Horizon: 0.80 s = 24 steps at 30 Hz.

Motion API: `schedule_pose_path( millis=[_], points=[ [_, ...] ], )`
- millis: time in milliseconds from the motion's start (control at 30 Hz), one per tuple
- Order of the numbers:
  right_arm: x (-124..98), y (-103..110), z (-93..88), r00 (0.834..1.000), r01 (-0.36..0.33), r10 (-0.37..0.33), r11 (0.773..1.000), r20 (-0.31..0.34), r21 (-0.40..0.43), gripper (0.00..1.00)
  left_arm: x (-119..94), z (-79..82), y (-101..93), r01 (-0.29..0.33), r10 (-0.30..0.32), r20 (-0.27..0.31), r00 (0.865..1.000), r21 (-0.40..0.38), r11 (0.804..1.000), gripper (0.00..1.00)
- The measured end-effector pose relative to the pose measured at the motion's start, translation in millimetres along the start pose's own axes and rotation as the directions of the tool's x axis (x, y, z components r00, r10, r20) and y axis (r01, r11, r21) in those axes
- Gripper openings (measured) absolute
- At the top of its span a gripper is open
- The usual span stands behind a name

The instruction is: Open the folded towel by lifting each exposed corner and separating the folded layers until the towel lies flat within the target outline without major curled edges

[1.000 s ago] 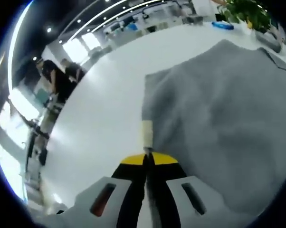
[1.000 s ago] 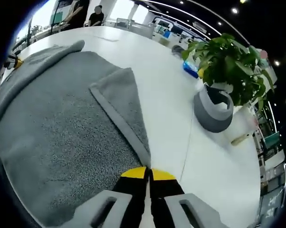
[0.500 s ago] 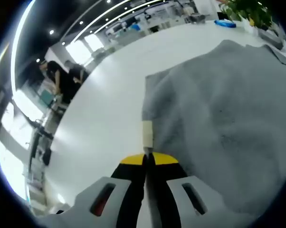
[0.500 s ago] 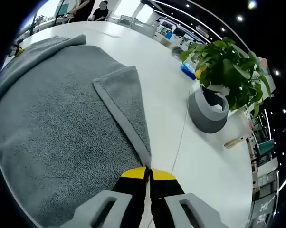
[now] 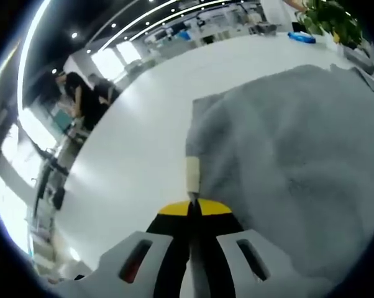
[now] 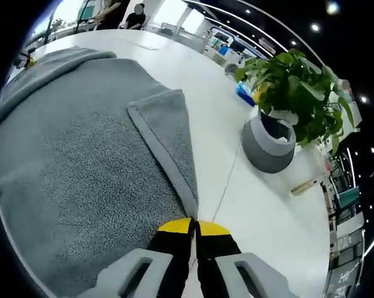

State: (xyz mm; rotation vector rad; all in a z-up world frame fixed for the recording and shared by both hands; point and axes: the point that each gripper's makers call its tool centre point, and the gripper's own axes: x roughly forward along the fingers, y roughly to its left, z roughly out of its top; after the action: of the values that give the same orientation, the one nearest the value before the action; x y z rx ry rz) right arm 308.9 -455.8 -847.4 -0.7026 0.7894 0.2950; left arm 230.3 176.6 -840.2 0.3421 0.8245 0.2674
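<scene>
A grey towel (image 5: 286,155) is spread over a white table (image 5: 131,143). My left gripper (image 5: 192,206) is shut on the towel's edge, right by a small cream label (image 5: 192,173) sewn to the hem. In the right gripper view the same towel (image 6: 69,161) fills the left half, with one corner (image 6: 165,133) folded back over it along a hemmed edge. My right gripper (image 6: 194,223) is shut on the end of that folded hem. The left gripper (image 6: 20,60) peeks in at the far top left, at the towel's other end.
A potted plant in a grey-and-white pot (image 6: 271,146) stands on the table right of the towel, with a blue object (image 6: 245,93) behind it. A thin line (image 6: 227,186) runs across the tabletop. People (image 5: 84,99) are beyond the table's far edge.
Both views have shifted slightly with the hands. The grips on the towel are unchanged, and the folded corner lies as before.
</scene>
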Motion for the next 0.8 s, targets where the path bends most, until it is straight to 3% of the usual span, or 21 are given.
schedule_pose_path(
  millis=[33, 100, 133, 267, 400, 500, 633, 700, 767, 800],
  points=[
    [0, -1, -1.1, 1.000, -0.002, 0.002, 1.000, 0.001, -0.001, 0.00, 0, 0.3, 0.0, 0.001, -0.001, -0.004, 1.000, 0.019, 1.000, 0.03],
    [-1, -6, -4.8, 1.000, -0.008, 0.008, 1.000, 0.000, 0.012, 0.00, 1, 2.3, 0.2, 0.003, 0.000, -0.019, 1.000, 0.163, 0.987, 0.03],
    [-1, -8, -6.5, 1.000, -0.010, 0.010, 1.000, -0.002, 0.016, 0.00, 2, 3.3, 0.9, -0.004, 0.008, -0.012, 1.000, 0.247, 0.969, 0.03],
    [0, -9, -8.1, 1.000, -0.024, 0.024, 1.000, -0.004, 0.007, 0.00, 4, 0.8, 3.3, -0.016, 0.013, 0.011, 1.000, 0.393, 0.919, 0.02],
    [1, -12, -9.0, 0.999, -0.041, 0.041, 0.999, 0.001, 0.002, 0.00, 6, -2.5, 13.8, -0.012, 0.008, 0.011, 1.000, 0.369, 0.929, 0.02],
    [1, -15, -9.9, 0.999, -0.044, 0.044, 0.999, 0.000, 0.014, 0.00, 8, -7.9, 27.3, -0.019, 0.022, -0.004, 1.000, 0.382, 0.924, 0.02],
    [2, -15, -10.0, 0.998, -0.056, 0.056, 0.998, 0.000, 0.018, 0.00, 11, -10.8, 36.2, 0.004, -0.006, 0.004, 1.000, 0.392, 0.920, 0.02],
    [2, -15, -10.0, 0.998, -0.065, 0.065, 0.998, 0.005, 0.004, 0.00, 13, -12.0, 39.7, 0.004, -0.006, 0.004, 1.000, 0.428, 0.904, 0.02],
    [1, -16, -10.5, 0.997, -0.076, 0.076, 0.997, 0.014, 0.005, 0.00, 15, -12.5, 45.6, -0.018, 0.017, 0.007, 1.000, 0.522, 0.853, 0.02],
    [2, -16, -10.7, 0.996, -0.082, 0.082, 0.996, 0.019, 0.015, 0.00, 16, -12.8, 46.8, -0.020, 0.017, 0.010, 1.000, 0.539, 0.842, 0.02]
  ],
)
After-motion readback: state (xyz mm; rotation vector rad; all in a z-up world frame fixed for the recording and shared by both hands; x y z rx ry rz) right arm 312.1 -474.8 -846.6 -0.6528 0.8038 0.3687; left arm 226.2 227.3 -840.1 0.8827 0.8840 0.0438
